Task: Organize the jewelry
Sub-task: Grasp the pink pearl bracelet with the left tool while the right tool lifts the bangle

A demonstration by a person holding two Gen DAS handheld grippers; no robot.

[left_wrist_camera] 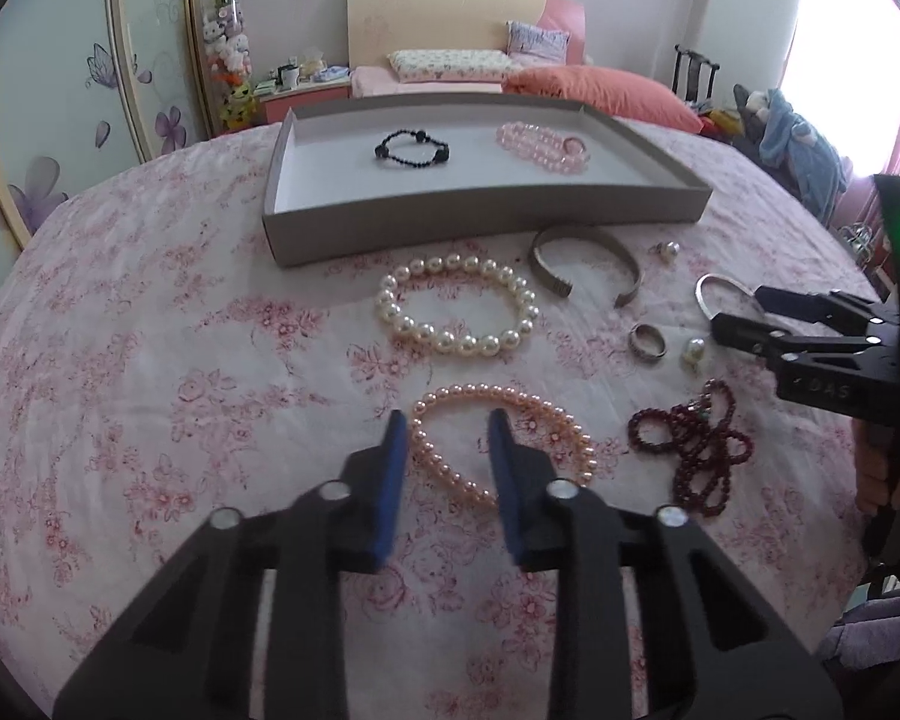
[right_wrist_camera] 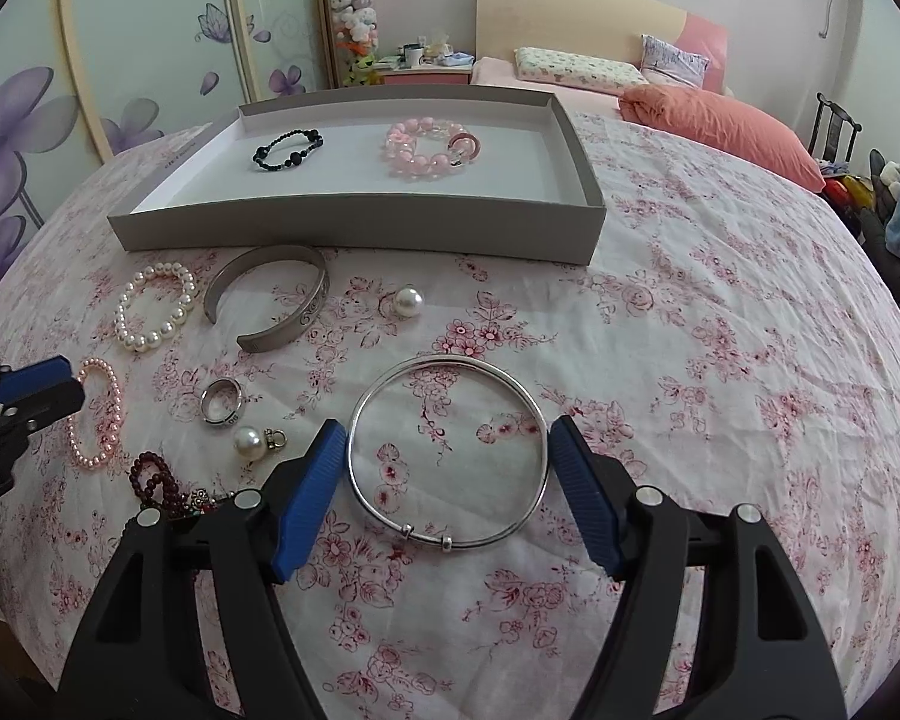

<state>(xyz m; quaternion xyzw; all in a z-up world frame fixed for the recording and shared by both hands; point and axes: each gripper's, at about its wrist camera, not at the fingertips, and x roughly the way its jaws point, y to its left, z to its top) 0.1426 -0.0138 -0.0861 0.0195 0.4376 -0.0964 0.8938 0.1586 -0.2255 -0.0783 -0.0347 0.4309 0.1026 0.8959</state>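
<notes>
My left gripper (left_wrist_camera: 448, 426) is low over the floral cloth, its blue pads astride the left strand of a peach-pink pearl bracelet (left_wrist_camera: 468, 390). A gap still shows beside the strand. My right gripper (right_wrist_camera: 448, 438) holds a thin silver bangle (right_wrist_camera: 450, 540) that lies flat, one pad against each side of the hoop. Farther back, the grey tray (left_wrist_camera: 486, 222) holds a black bead bracelet (left_wrist_camera: 411, 150) and a pale pink bead bracelet (left_wrist_camera: 540, 144).
Loose on the cloth are a white pearl bracelet (left_wrist_camera: 456, 306), a wide silver cuff (left_wrist_camera: 582, 264), a ring (right_wrist_camera: 222, 402), a pearl pendant (right_wrist_camera: 249, 441), a single pearl (right_wrist_camera: 407, 302) and dark red beads (left_wrist_camera: 696, 450). A bed and wardrobe stand behind.
</notes>
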